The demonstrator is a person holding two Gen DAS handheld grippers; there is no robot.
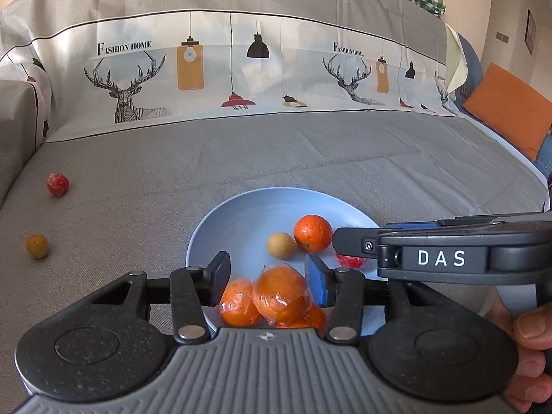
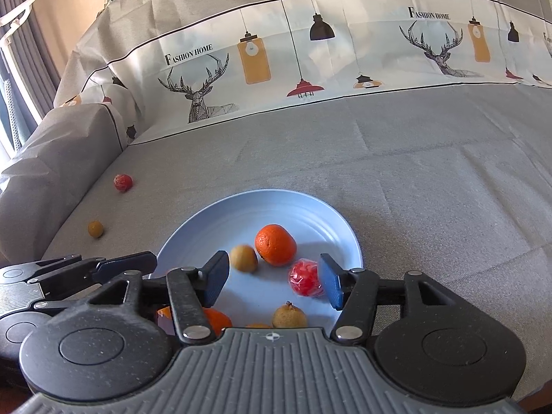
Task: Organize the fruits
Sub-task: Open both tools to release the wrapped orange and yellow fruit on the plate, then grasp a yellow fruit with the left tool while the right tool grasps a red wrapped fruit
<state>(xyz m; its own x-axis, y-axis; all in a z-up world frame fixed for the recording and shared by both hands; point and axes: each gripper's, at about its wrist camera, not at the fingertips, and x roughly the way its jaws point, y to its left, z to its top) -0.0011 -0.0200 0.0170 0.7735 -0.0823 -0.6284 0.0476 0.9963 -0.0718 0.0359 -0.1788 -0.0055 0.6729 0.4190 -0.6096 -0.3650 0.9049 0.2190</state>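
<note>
A light blue plate (image 1: 241,214) (image 2: 241,214) lies on the grey sofa seat and holds several fruits: a bare orange (image 1: 313,233) (image 2: 275,244), a small yellow-brown fruit (image 1: 281,245) (image 2: 243,258), a red wrapped fruit (image 2: 305,277) and wrapped oranges (image 1: 281,293). My left gripper (image 1: 267,276) is open above the plate's near rim, over the wrapped oranges. My right gripper (image 2: 272,277) is open over the plate; the red fruit lies by its right finger. A red fruit (image 1: 57,184) (image 2: 122,182) and a yellow fruit (image 1: 37,245) (image 2: 95,229) lie loose on the seat, far left.
The sofa back carries a white cover printed with deer and lamps (image 1: 241,69). A grey armrest (image 2: 51,158) bounds the left side. An orange cushion (image 1: 510,110) lies at the far right. Each gripper shows in the other's view (image 1: 441,252) (image 2: 69,276).
</note>
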